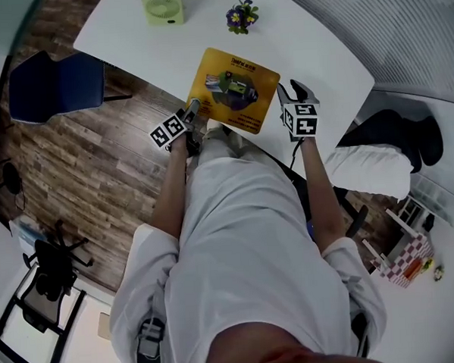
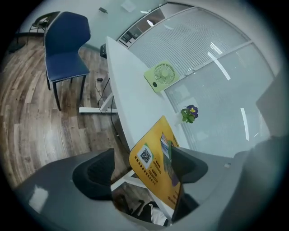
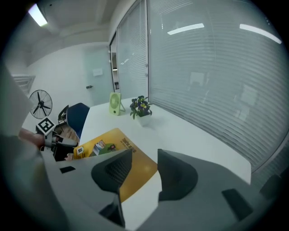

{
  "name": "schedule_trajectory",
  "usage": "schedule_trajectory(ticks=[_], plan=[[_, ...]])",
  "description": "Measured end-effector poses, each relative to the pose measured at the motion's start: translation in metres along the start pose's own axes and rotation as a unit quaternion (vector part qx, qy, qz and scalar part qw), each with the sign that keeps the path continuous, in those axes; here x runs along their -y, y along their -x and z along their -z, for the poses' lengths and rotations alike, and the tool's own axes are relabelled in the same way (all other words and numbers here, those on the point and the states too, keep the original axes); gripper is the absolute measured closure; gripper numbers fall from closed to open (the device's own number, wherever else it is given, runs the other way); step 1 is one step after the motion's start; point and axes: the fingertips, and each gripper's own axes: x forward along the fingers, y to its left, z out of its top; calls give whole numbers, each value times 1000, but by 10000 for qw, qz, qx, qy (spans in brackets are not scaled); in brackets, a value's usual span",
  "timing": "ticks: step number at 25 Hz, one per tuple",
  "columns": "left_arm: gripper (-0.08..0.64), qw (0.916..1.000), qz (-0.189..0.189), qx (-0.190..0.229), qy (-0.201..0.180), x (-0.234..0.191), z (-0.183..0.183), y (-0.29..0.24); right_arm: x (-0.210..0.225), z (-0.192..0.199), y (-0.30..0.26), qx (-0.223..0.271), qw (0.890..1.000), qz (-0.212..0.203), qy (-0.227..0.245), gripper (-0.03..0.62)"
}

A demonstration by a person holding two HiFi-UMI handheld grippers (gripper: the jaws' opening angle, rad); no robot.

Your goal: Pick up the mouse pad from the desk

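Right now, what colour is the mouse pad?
The mouse pad is yellow-orange with a printed picture; head view shows it best.

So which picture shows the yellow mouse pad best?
The head view: nearly the whole mouse pad shows from above. The left gripper view sees it slanted, one jaw covering part. The right gripper view has a jaw hiding its near edge.

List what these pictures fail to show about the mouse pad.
- Left gripper view: a jaw of the left gripper covers one side of the mouse pad, and the gripper's body hides its near end.
- Right gripper view: a jaw of the right gripper hides the pad's near corner.
- Head view: the pad's print is too small to read.
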Motion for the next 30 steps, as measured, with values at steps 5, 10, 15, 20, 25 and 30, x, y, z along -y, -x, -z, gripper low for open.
schedule_trajectory(ticks=[5,10,15,20,25,30], plan=[[161,9979,238,-13,605,2,4,-9,-6,28,-34,-869,9950,-478,153,294],[161,9968,352,-61,710,7,5,-16,0,47,-73,-1551,9854,-656,257,279],[172,9960,394,-83,798,7,5,-22,7,60,-101,-2060,9749,-771,355,295],[212,9955,540,-292,724,9,9,-30,12,69,-113,-2393,9662,-864,409,304],[328,9963,370,-351,687,5,10,-33,14,70,-113,-2463,9642,-884,416,318],[371,9959,244,-362,788,0,10,-31,14,70,-112,-2438,9648,-887,422,319]])
